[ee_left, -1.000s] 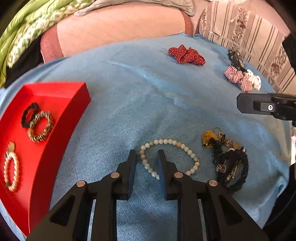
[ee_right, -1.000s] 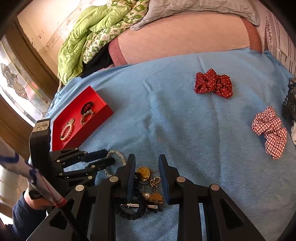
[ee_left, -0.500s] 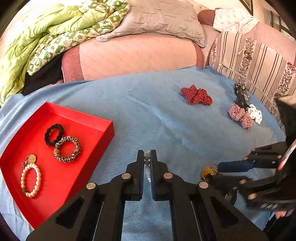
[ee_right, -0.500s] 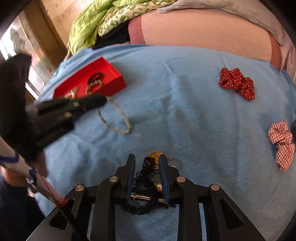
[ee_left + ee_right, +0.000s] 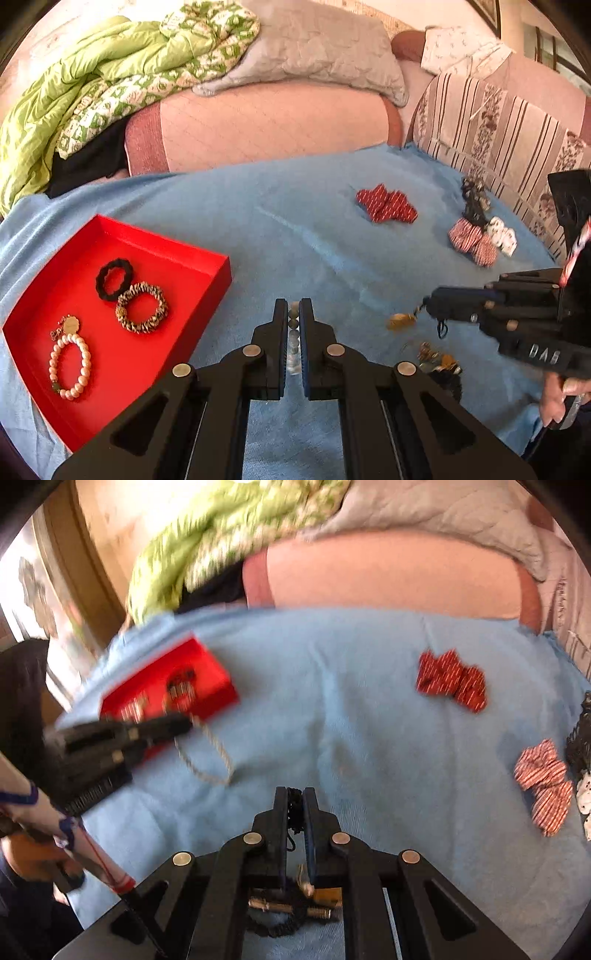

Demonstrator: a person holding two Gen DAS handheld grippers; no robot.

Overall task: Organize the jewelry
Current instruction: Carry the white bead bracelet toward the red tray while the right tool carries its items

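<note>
Midair, left gripper [image 5: 293,314] pinched tight on pale bead bracelet [image 5: 294,325], beads stacked between fingertips; in right wrist view bracelet loop dangles below them, above blue blanket [image 5: 303,229]. Red tray [image 5: 207,258] just left of gripper, holding black scrunchie [image 5: 113,279], leopard scrunchie [image 5: 142,307], pearl bracelet [image 5: 70,363]. Right gripper [image 5: 295,805] clamped on black hair tie [image 5: 294,808], lifted over jewelry pile [image 5: 436,360]. Red dotted scrunchie [image 5: 386,206] well beyond.
</note>
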